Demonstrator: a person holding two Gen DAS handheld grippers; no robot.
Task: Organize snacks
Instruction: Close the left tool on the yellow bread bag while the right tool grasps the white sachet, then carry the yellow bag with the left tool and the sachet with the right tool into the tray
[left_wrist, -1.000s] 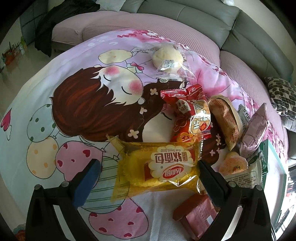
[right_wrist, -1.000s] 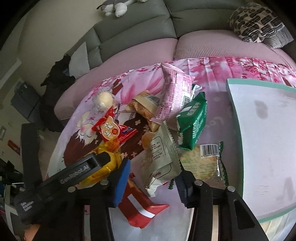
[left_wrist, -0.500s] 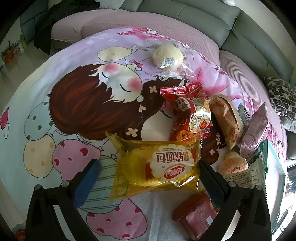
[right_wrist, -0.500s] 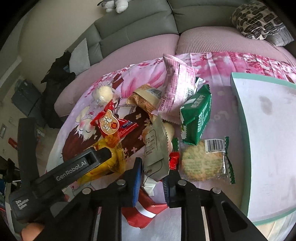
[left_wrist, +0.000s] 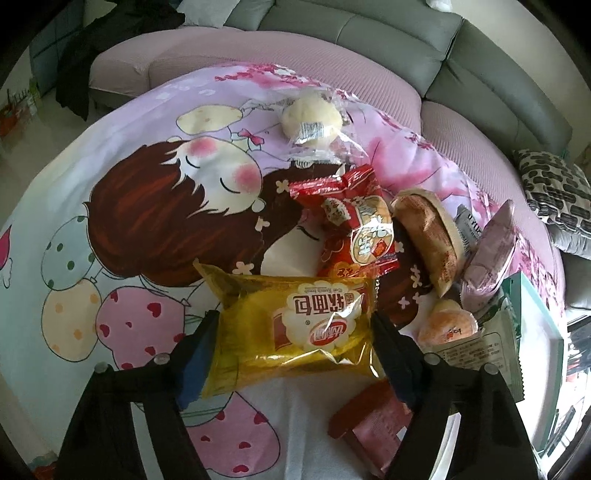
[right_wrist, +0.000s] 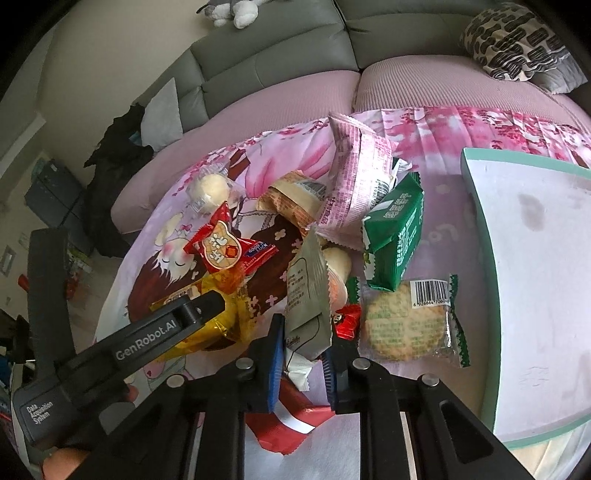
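Between my left gripper's closing jaws sits the yellow pack (pads touching); my right gripper clamps the grey packet.

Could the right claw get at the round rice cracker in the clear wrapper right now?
Probably not yet. The right claw is shut on a grey-green packet, so it is occupied. The rice cracker itself lies uncovered just beside it, with only a small red candy between.
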